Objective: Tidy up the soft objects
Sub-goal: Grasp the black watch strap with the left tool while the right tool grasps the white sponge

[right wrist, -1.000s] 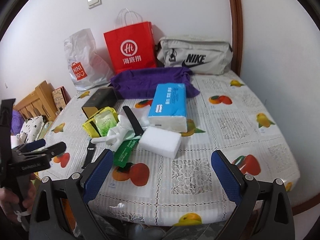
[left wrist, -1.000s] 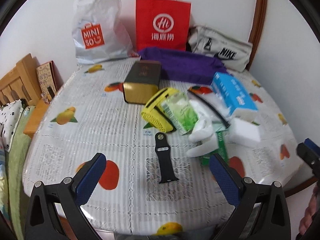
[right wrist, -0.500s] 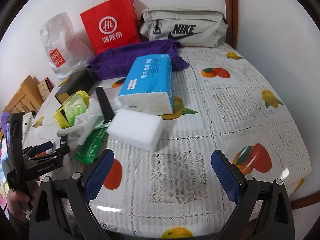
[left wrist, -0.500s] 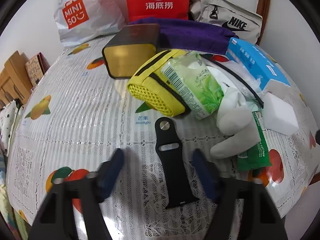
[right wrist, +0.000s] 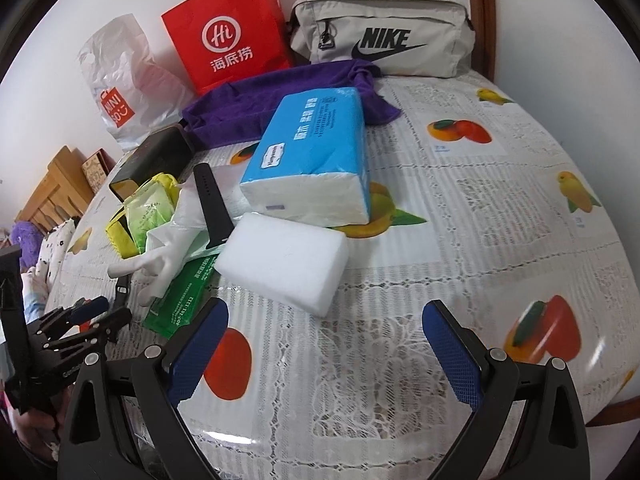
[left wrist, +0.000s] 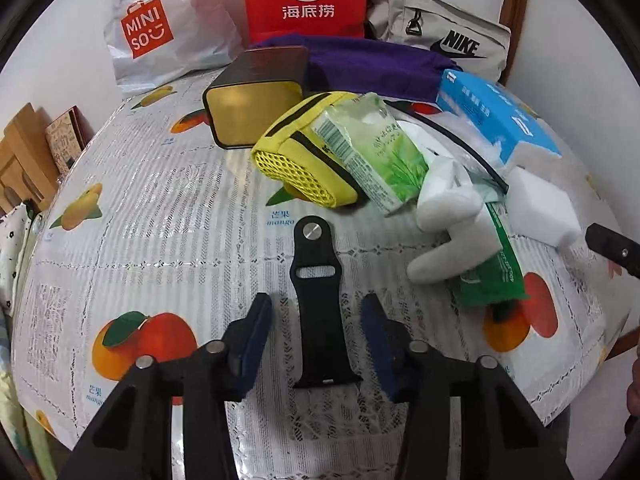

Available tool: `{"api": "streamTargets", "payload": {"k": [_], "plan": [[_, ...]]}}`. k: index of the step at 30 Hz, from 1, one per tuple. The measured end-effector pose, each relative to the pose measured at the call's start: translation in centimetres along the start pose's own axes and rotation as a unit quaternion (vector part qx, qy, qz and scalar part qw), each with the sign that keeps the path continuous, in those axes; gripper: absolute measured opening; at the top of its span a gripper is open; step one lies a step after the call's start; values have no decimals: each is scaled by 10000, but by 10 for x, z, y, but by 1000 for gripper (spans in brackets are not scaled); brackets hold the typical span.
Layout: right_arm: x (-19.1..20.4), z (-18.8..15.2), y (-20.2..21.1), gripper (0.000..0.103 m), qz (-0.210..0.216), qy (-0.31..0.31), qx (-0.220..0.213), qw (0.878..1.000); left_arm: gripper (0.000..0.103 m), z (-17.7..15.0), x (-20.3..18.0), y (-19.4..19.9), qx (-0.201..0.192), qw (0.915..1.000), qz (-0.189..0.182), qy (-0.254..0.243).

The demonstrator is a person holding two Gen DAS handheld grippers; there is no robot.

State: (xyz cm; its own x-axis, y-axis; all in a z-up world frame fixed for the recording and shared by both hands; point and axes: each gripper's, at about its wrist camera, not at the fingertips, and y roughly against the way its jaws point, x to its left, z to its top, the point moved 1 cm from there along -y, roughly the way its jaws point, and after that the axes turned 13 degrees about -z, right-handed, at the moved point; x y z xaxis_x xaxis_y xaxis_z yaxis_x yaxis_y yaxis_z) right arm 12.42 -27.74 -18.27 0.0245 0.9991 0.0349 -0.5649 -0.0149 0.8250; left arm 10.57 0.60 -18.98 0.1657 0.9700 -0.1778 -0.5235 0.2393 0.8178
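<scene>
Black silicone watch strap (left wrist: 318, 312) lies flat on the fruit-print tablecloth (left wrist: 160, 208), at 6 o'clock from the yellow mesh pouch (left wrist: 308, 160). The left gripper (left wrist: 316, 334) straddles its lower half, fingers parted and not touching it. Likely light, limp and grippy; pinch across the width. The right gripper (right wrist: 326, 350) hangs wide apart near the white sponge block (right wrist: 282, 260).

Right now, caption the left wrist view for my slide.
Left gripper open, fingers either side of black watch strap on fruit-print tablecloth.

red paper bag (right wrist: 228, 36), Miniso plastic bag (left wrist: 160, 28), gold-faced box (left wrist: 252, 112)
</scene>
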Motion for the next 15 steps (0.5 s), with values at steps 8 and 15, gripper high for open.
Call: {"api": "streamTargets", "payload": {"k": [8,15], "plan": [[9,7,-6,97,122,144,-62,9998,20,4,6,3,-9,9998,-127,-157],[18,18,-24,97,252,365,-71,9990,20,12,21,9,-93,9999,12,-63]]}}
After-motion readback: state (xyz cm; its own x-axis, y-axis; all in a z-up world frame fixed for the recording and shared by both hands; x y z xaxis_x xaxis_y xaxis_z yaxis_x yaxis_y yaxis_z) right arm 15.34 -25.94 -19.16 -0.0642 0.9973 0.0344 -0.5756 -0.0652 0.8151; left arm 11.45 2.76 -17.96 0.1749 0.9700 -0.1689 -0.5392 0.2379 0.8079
